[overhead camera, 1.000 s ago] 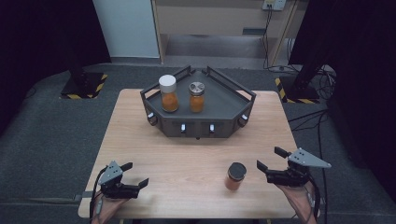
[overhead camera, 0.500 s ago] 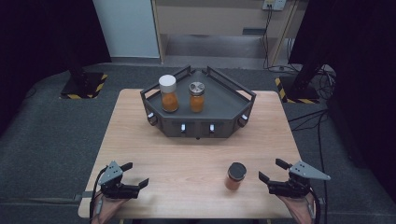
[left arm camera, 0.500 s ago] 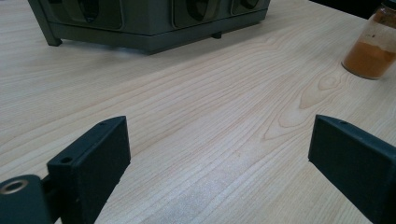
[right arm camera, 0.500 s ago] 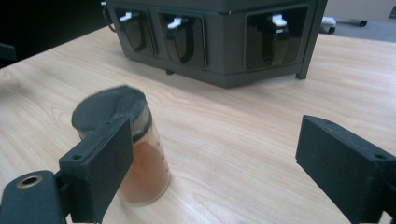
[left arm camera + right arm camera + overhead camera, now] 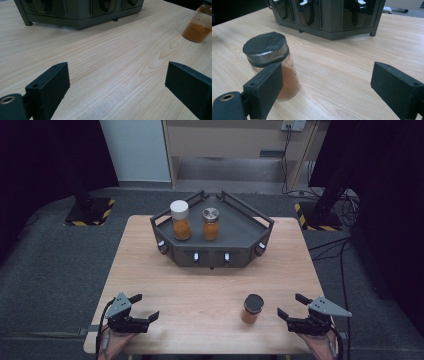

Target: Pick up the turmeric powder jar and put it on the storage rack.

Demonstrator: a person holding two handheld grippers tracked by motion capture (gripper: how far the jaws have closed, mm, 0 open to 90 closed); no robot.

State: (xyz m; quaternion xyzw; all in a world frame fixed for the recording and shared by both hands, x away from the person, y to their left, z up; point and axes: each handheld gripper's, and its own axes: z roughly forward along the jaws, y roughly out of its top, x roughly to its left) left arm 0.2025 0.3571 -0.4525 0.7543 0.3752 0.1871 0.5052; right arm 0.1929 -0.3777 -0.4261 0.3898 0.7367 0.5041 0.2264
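A dark-lidded jar of orange powder [image 5: 252, 308] stands upright on the wooden table [image 5: 200, 285] near its front right. My right gripper [image 5: 294, 306] rests open just right of it, with the jar [image 5: 272, 65] beside its left jaw, outside the gap. My left gripper [image 5: 144, 306] sits open at the front left over bare wood, and that jar [image 5: 199, 23] shows far off to its right. On the dark rack [image 5: 250, 227] at the back stand a white-lidded jar [image 5: 180, 220] and a metal-lidded jar [image 5: 210, 223], both holding orange powder.
The rack [image 5: 329, 17] has a row of switches along its front face. Bare wood lies between the rack and both grippers. Grey floor surrounds the table, with stand bases [image 5: 90, 210] and cables [image 5: 345, 245] at the sides.
My right gripper has dropped toward the table's front edge and settled lower, right of the dark-lidded jar. The left gripper and the jars have stayed put.
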